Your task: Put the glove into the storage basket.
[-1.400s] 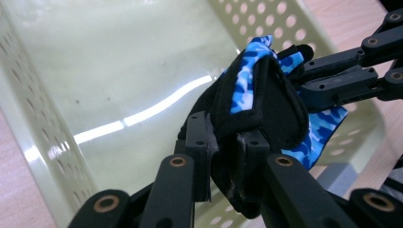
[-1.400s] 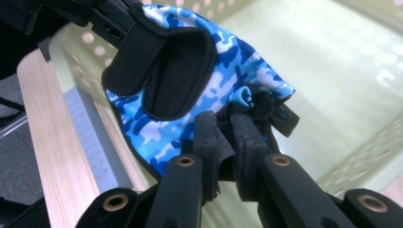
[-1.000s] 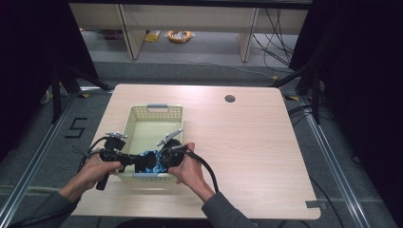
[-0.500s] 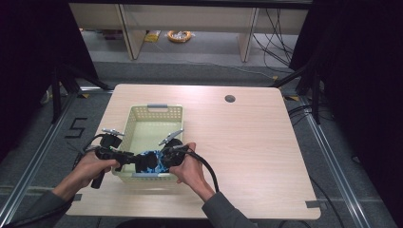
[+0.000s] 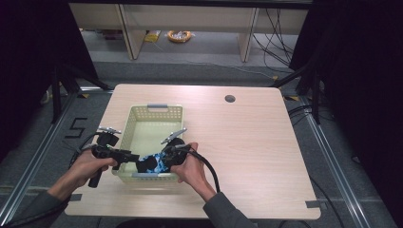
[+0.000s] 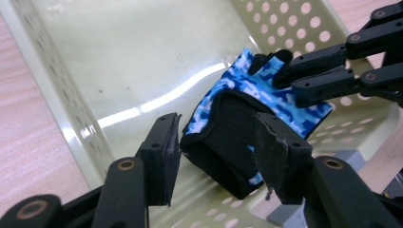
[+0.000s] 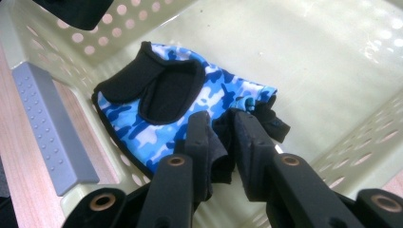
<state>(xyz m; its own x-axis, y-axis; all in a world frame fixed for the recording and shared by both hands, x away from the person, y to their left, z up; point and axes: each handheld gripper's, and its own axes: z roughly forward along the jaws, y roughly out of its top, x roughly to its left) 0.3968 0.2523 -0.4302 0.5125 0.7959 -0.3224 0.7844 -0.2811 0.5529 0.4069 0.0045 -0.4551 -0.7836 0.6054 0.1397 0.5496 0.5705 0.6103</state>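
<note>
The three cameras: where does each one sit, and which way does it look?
High view: above the person's side, looking forward and down on the wooden table; both forearms and the left hand show.
Left gripper view: rides the left gripper, looking between its open jaws at the blue camouflage fingerless glove.
Right gripper view: rides the right gripper, which pinches the glove's black edge.
Both gripper views share the pale yellow perforated plastic basket.

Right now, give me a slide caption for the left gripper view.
Left gripper open around the cuff of a blue camouflage glove in a pale basket, while the right gripper pinches its fingers.
</note>
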